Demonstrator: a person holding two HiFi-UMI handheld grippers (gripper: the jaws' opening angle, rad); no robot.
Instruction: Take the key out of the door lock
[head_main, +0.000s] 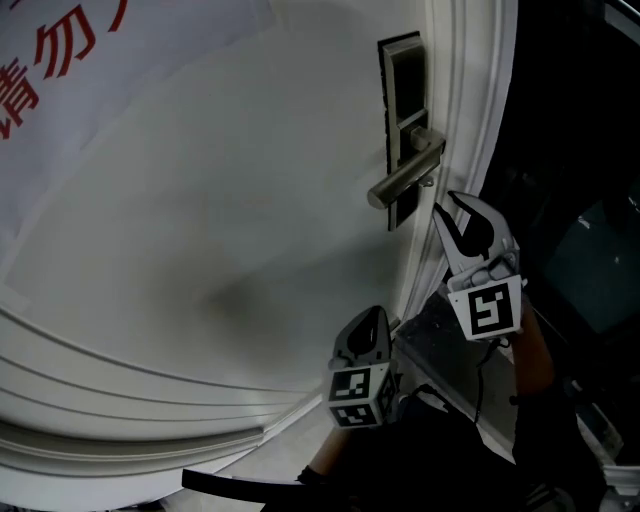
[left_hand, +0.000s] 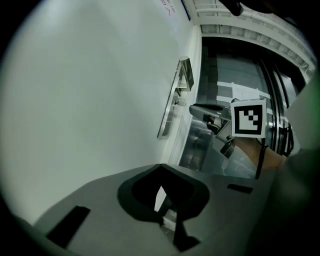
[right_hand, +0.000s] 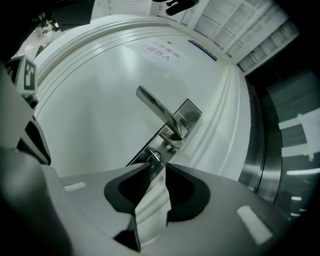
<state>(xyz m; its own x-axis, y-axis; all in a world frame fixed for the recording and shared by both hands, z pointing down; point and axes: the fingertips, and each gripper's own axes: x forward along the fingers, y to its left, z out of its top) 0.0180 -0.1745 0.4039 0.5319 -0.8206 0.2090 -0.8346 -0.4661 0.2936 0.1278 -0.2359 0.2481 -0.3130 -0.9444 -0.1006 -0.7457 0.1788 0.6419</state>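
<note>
White door (head_main: 220, 200) fills the head view, red print (head_main: 60, 50) at 10 o'clock. Lock plate (head_main: 400, 110) at 1 o'clock, lever handle (head_main: 405, 178) across it. Right gripper (head_main: 447, 204), 5 o'clock of the lever: jaws parted, empty. Left gripper (head_main: 372, 318), 6 o'clock: jaws closed, empty. Key (right_hand: 154, 158): clear only in the right gripper view, in the lock below the lever, just beyond the jaw tips.

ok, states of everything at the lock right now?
right gripper: open, nothing between the jaws, tips aimed at the key.
left gripper: shut, empty, held low by the door.
key: appears to be in the lock below the lever, not gripped.
lever handle: neither gripper touches it.
</note>
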